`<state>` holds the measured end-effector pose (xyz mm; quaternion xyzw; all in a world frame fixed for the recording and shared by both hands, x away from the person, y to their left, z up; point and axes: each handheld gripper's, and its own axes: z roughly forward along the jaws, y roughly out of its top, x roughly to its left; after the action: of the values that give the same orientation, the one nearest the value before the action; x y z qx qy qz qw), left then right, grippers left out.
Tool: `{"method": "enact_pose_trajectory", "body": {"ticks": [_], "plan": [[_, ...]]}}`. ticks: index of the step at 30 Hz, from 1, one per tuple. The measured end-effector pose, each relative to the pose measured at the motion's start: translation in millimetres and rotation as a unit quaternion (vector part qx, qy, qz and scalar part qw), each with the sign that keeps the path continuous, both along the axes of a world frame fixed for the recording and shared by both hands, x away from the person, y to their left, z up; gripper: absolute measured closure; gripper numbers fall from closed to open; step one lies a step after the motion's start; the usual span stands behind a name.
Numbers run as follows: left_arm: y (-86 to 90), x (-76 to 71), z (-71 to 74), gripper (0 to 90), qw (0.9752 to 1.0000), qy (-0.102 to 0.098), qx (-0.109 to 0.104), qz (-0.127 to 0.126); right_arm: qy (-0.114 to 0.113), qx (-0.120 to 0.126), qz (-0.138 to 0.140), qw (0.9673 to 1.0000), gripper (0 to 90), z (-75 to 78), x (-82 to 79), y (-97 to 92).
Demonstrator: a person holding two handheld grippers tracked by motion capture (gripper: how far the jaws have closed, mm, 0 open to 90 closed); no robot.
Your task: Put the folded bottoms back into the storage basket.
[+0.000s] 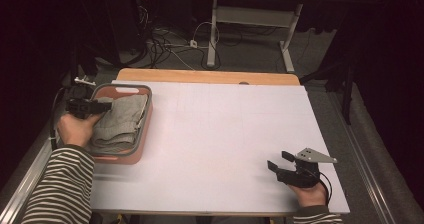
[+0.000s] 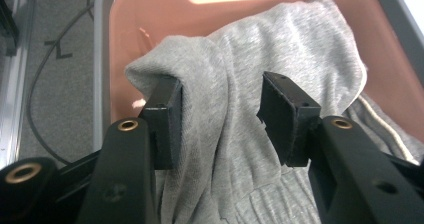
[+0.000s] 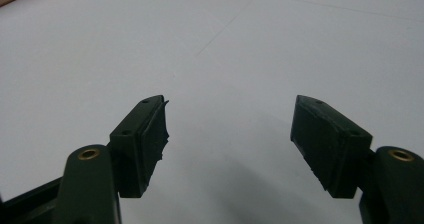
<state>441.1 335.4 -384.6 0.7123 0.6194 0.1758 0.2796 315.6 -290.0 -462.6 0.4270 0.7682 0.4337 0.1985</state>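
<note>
A pink basket (image 1: pixel 122 87) with a grey rim stands at the left edge of the white table (image 1: pixel 225 134). A crumpled grey sweatshirt (image 1: pixel 120 119) lies in it. My left gripper (image 1: pixel 102 105) hangs over the basket's near-left side. In the left gripper view its jaws (image 2: pixel 222 84) stand apart over the grey sweatshirt (image 2: pixel 280 39). A raised fold lies between them and drapes over the left fingertip (image 2: pixel 165 109), while the right pad stays clear of it. The basket wall (image 2: pixel 150 14) rises behind. My right gripper (image 1: pixel 278 159) (image 3: pixel 227 104) rests open on the table's near right, nothing between its fingers.
The table's far wooden edge (image 1: pixel 205 76) borders the white sheet. Beyond it are a desk frame (image 1: pixel 215 29) and cables (image 1: pixel 170 44) on the floor. A metal rail (image 1: pixel 25 174) runs along the table's left side.
</note>
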Motion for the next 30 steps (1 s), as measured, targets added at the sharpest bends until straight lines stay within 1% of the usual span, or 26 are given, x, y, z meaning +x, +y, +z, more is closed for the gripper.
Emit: {"method": "enact_pose_trajectory", "body": {"ticks": [4, 6, 7, 8, 9, 10, 11, 13, 15, 18, 21, 24, 28, 30], "plan": [[-0.7, -1.7, 5.5, 50.8, 1.0000, -0.010, 0.001, -0.002, 0.000, 0.001, -0.001, 1.0000, 31.1, 0.0, 0.1, -0.7], [-0.6, -3.4, 9.1, 50.9, 0.9998, -0.017, -0.003, -0.004, 0.000, 0.001, 0.000, 1.0000, 31.1, -0.1, 0.3, -0.7], [0.0, -4.6, 11.3, 53.1, 0.9997, -0.019, -0.008, -0.009, 0.000, 0.001, 0.000, 1.0000, 31.1, 0.0, 0.1, -0.6], [0.4, -5.8, 13.2, 58.4, 0.9996, -0.021, -0.014, -0.013, 0.000, 0.001, 0.000, 1.0000, 31.1, 0.1, 0.1, -0.5], [0.4, -7.0, 14.6, 60.6, 0.9994, -0.022, -0.021, -0.016, 0.000, 0.001, 0.000, 1.0000, 31.1, 0.2, 0.0, -0.5], [0.2, -7.2, 14.7, 64.5, 0.9993, -0.020, -0.026, -0.019, 0.000, 0.001, 0.000, 1.0000, 31.1, 0.2, -0.1, -0.4], [-0.8, -6.9, 14.0, 64.8, 0.9992, -0.016, -0.030, -0.022, 0.000, 0.002, 0.001, 1.0000, 31.1, 0.2, -0.1, -0.4], [-4.9, -5.5, 11.0, 65.6, 0.9992, -0.011, -0.027, -0.028, 0.000, 0.001, 0.001, 1.0000, 31.1, 0.1, 0.0, -0.2], [-10.3, -2.0, 6.1, 65.5, 0.9989, -0.005, -0.030, -0.036, -0.001, 0.001, 0.002, 1.0000, 31.1, 0.1, 0.0, -0.1], [-22.3, 6.2, -3.2, 60.2, 0.9985, 0.012, -0.026, -0.047, 0.000, 0.001, 0.001, 1.0000, 31.1, 0.3, -0.2, -0.4], [-33.5, 14.5, -13.2, 57.1, 0.9978, 0.028, -0.021, -0.057, 0.000, 0.002, 0.001, 1.0000, 31.1, 0.2, -0.1, -0.6], [-39.9, 20.8, -21.9, 55.7, 0.9976, 0.039, -0.013, -0.055, 0.000, 0.002, 0.001, 1.0000, 31.1, 0.1, 0.0, -0.8], [-43.6, 26.2, -30.9, 55.7, 0.9967, 0.059, -0.005, -0.056, -0.001, 0.002, 0.004, 1.0000, 31.1, 0.4, -0.3, -0.7], [-45.2, 27.0, -34.5, 56.6, 0.9960, 0.066, -0.002, -0.061, -0.001, 0.002, 0.005, 1.0000, 31.1, 0.3, -0.2, -0.7]]}}
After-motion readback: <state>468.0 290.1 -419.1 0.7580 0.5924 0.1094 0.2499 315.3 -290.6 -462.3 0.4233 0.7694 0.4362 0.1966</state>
